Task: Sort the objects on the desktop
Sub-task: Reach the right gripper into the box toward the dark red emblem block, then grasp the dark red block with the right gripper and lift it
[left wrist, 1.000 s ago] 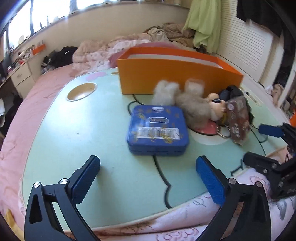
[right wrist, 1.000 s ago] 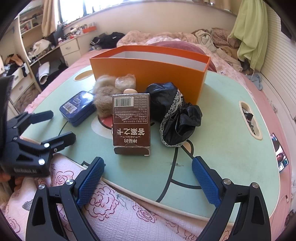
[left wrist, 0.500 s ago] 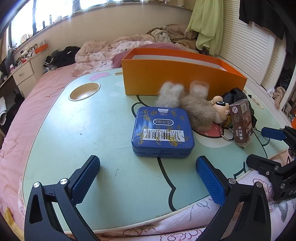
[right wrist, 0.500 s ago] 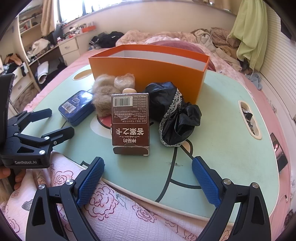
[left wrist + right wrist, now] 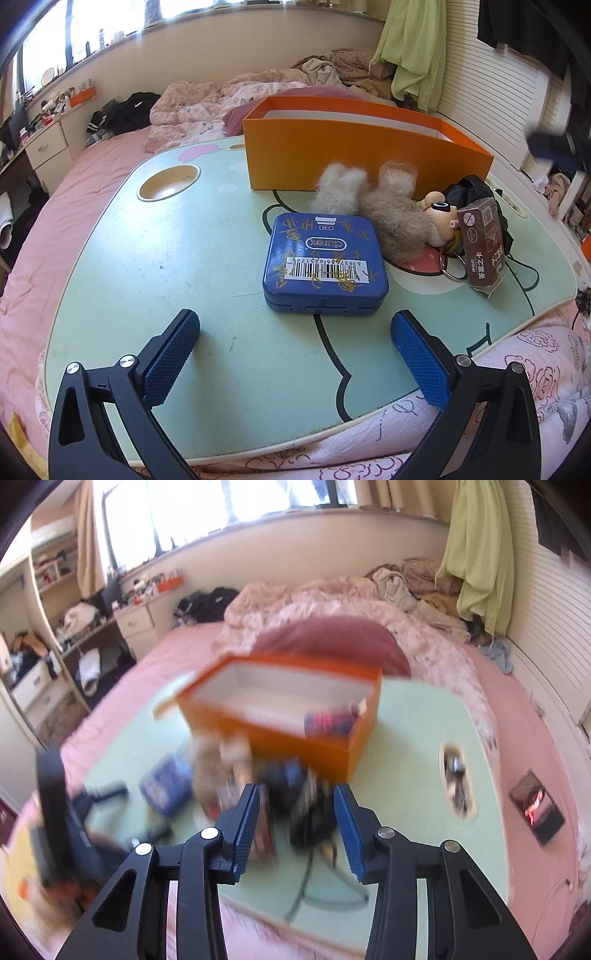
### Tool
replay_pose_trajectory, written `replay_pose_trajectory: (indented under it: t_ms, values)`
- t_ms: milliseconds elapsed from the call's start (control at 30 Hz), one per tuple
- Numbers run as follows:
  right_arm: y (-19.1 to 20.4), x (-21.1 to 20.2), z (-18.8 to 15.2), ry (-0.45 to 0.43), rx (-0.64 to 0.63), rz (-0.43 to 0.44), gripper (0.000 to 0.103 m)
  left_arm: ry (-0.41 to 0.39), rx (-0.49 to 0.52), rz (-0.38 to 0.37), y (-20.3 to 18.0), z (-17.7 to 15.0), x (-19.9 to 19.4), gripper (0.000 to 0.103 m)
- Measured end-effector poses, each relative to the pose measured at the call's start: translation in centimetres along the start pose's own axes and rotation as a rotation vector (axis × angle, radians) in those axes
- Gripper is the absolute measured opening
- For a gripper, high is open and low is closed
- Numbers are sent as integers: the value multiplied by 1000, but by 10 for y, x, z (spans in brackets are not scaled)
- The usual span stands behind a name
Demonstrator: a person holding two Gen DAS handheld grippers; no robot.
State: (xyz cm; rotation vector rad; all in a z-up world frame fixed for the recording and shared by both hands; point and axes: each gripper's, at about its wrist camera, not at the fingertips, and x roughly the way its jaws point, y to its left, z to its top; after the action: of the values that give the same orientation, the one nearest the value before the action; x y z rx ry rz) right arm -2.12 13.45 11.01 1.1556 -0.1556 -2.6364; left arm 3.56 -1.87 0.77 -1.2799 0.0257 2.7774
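Observation:
A blue tin (image 5: 325,264) lies flat on the mint-green lap table (image 5: 166,258), just beyond my left gripper (image 5: 295,325), which is open and holds nothing. Right of the tin are a furry plush toy (image 5: 388,218), a brown carton (image 5: 484,247) and a black cloth (image 5: 472,188). Behind them stands the orange box (image 5: 365,155). My right gripper (image 5: 295,812) is raised above the table's near edge in a blurred view. Its jaws are closing, with nothing between them. The carton (image 5: 264,823) and the cloth (image 5: 310,812) lie below it, and the orange box (image 5: 295,731) beyond.
The table rests on a pink bed with a floral quilt (image 5: 517,369) at its near edge. A round cup recess (image 5: 169,182) sits at the table's far left and a slot (image 5: 456,779) at its right. Something colourful (image 5: 332,720) lies inside the box.
The right gripper has lifted away from the table edge and its jaws have narrowed a lot; its view now looks down into the orange box. The left gripper has stayed put, open.

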Motion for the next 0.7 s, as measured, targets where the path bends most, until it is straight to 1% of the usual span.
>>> replay_pose_trajectory:
  t_ms: [67, 100, 167, 200, 233, 267, 300, 333, 400, 433, 467, 500, 567, 667, 700]
  values:
    - [-4, 18, 33, 84, 66, 61, 43, 0, 0, 0, 0, 0, 0, 103]
    - [-10, 37, 51, 166, 126, 92, 44, 0, 0, 0, 0, 0, 0, 103]
    - [-20, 70, 68, 300, 223, 128, 44, -1, 0, 0, 0, 0, 0, 103]
    - [-26, 87, 73, 363, 266, 134, 44, 0, 0, 1, -1, 0, 0, 103]
    - [-27, 101, 77, 403, 279, 112, 44, -1, 0, 1, -1, 0, 0, 103]
    - [-27, 109, 81, 422, 267, 76, 44, -1, -1, 1, -1, 0, 0, 103]
    - [-24, 119, 86, 435, 219, -1, 44, -1, -1, 1, -1, 0, 0, 103]
    - [-22, 124, 89, 437, 175, -61, 44, -1, -1, 1, -1, 0, 0, 103]
    - [-13, 137, 93, 466, 64, -175, 50, -1, -1, 1, -1, 0, 0, 103]
    - [-10, 143, 94, 490, 12, -194, 61, -1, -2, 1, -2, 0, 0, 103]
    - [-8, 148, 94, 509, -23, -195, 70, -2, -2, 1, -2, 0, 0, 103]
    - [-6, 152, 95, 535, -59, -192, 71, -2, -1, 1, -2, -1, 1, 103]
    - [-5, 158, 95, 582, -88, -205, 72, -3, -1, 0, -3, 0, 1, 103]
    - [-5, 169, 95, 659, -105, -233, 72, -4, -1, -1, -4, 2, 1, 103]
    - [-4, 179, 94, 703, -106, -251, 72, -4, -1, 0, -4, 2, 1, 103]
